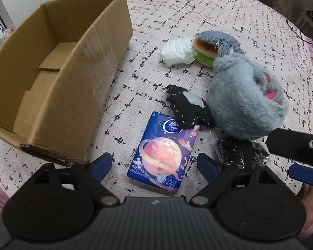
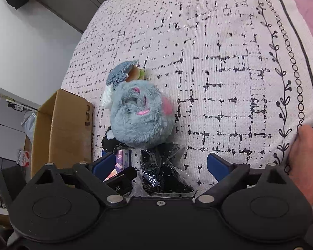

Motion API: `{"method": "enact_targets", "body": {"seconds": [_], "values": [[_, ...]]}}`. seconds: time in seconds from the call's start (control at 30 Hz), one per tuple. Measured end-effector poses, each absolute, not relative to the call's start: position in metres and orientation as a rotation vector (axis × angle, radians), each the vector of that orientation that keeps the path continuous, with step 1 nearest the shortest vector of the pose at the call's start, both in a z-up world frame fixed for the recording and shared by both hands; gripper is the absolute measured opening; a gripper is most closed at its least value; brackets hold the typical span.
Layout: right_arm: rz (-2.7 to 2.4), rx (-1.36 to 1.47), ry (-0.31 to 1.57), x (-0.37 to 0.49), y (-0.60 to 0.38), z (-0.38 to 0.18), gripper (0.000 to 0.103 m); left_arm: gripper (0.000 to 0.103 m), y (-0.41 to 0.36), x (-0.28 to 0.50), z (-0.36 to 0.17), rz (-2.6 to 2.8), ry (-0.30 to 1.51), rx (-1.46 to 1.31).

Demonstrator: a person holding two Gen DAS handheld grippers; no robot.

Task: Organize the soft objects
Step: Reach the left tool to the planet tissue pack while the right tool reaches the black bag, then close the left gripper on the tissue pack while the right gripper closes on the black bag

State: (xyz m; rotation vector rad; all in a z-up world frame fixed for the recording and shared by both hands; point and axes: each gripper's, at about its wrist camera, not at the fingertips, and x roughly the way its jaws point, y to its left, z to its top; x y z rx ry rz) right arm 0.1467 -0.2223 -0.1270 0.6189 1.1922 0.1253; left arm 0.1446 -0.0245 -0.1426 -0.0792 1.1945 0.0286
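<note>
Tissue pack (image 1: pixel 163 156) framed between wide-open, empty left gripper (image 1: pixel 154 164); right gripper (image 2: pixel 161 164) likewise wide, empty, over black wrapped packet (image 2: pixel 160 170); cardboard box (image 1: pixel 58 79) waiting alongside

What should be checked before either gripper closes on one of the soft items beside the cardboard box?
1. Left gripper open, nothing clamped: ok; the tissue pack lies between its fingers.
2. Right gripper open, nothing clamped: ok; the black plastic-wrapped packet sits between its fingers.
3. Cardboard box open on top, nothing visible inside: ok.
4. Tissue pack free of neighbours: not ok; the black fabric piece overlaps its top corner.
5. Packet free of the grey plush toy: cannot tell; the toy's edge hides the packet's far end.
6. Grippers apart from each other: ok, though close.
</note>
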Motion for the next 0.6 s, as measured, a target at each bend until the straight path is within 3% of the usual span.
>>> {"method": "enact_targets", "body": {"seconds": [0.1,0.17,0.23,0.3,0.37,0.6], "values": [[0.128,0.609,1.206,0.148,-0.218,-0.132,0.093,0.077,-0.025,0.147,-0.148,0.038,1.207,-0.083],[0.135,0.607,1.211,0.15,-0.216,-0.135,0.085,0.071,-0.026,0.147,-0.148,0.043,1.194,-0.096],[0.142,0.618,1.227,0.151,-0.214,-0.14,0.07,0.058,-0.025,0.146,-0.146,0.049,1.18,-0.119],[0.146,0.637,1.254,0.152,-0.213,-0.146,0.043,0.056,-0.023,0.145,-0.143,0.051,1.178,-0.133],[0.153,0.646,1.261,0.153,-0.212,-0.147,0.027,0.055,-0.021,0.142,-0.139,0.037,1.174,-0.175],[0.184,0.644,1.213,0.147,-0.211,-0.135,0.011,0.053,-0.014,0.126,-0.114,0.047,1.115,-0.208]]}}
